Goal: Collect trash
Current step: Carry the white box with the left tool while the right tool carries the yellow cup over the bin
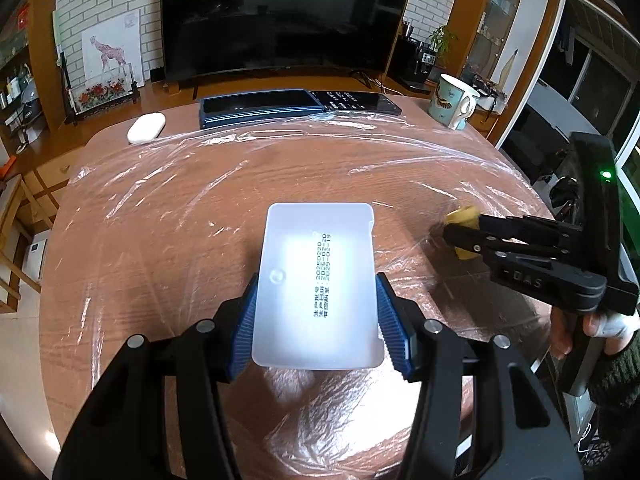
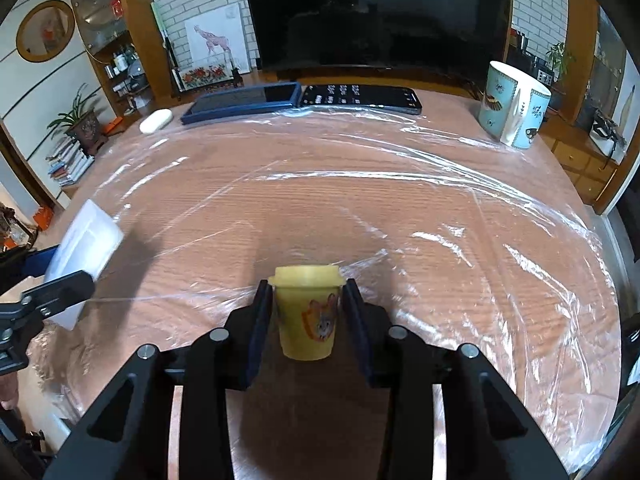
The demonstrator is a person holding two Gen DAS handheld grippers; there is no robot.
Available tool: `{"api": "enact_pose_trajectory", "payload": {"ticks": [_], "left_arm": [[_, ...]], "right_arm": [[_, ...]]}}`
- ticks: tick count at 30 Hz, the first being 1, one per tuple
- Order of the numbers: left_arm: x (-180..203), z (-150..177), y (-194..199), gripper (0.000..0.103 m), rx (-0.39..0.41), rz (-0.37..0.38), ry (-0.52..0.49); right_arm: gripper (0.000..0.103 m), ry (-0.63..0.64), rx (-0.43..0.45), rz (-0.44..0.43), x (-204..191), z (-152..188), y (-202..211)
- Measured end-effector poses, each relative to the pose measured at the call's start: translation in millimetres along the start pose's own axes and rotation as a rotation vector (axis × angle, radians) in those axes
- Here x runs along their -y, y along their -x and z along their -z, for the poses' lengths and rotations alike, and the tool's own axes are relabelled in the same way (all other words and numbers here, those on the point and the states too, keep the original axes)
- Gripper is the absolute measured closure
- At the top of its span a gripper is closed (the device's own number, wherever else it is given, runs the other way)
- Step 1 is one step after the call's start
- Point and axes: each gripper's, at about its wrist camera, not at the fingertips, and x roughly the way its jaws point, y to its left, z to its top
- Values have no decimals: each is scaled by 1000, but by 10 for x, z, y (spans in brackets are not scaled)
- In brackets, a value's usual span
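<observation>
The wooden table (image 1: 168, 200) carries a sheet of clear plastic film (image 1: 240, 152) that covers most of its top and wrinkles toward the edges. A large dark television (image 1: 280, 16) stands behind the table's far edge. Along that far edge lie a blue-cased tablet (image 1: 256, 110) and, touching its right end, a dark phone (image 1: 360, 101) with a lit display. A patterned light-blue mug (image 2: 514, 104) stands near the far right corner. A white oval case (image 1: 146, 128) lies near the far left corner.

The left gripper (image 1: 316, 316) is clamped on a translucent white plastic tray (image 1: 316, 284). The tray is rectangular with rounded corners, shows its underside to the camera, and bears three lines of black printed date code. It is held above the middle of the table, clear of the film.

The right gripper (image 2: 306, 312) is closed on a small yellow plastic cup (image 2: 306, 320). The cup has a wider yellow lid and a cartoon animal print on its side. It stands upright between the pads, above the near half of the table. A hand (image 1: 592, 328) with a dark knitted sleeve holds this gripper's handle.
</observation>
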Motion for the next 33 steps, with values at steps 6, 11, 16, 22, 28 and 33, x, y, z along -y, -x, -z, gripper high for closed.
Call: {"api": "enact_pose_trajectory", "payload": {"ticks": [6,11,16,22,28,33], "left_arm": [[25,117,53,48,-5,21,-6],[31,212,88,48,-15,39,-8],[79,292,150,48,-19,49,-13],[175,404,261,48,-13,52,-15],[339,541,355,48,-11,38,-7],[500,673,457,48,-12,25,7]], "right_arm": [[69,-17,12,-12,-45,156,171],[69,-50,20,-14,-53,253,255],[69,-58,36,-23,-91,365,426],[69,-45,49,-53,-136,529,637],[69,-31,46,-97,-107,714,823],[69,-11,39,-135,-77,873,969]]}}
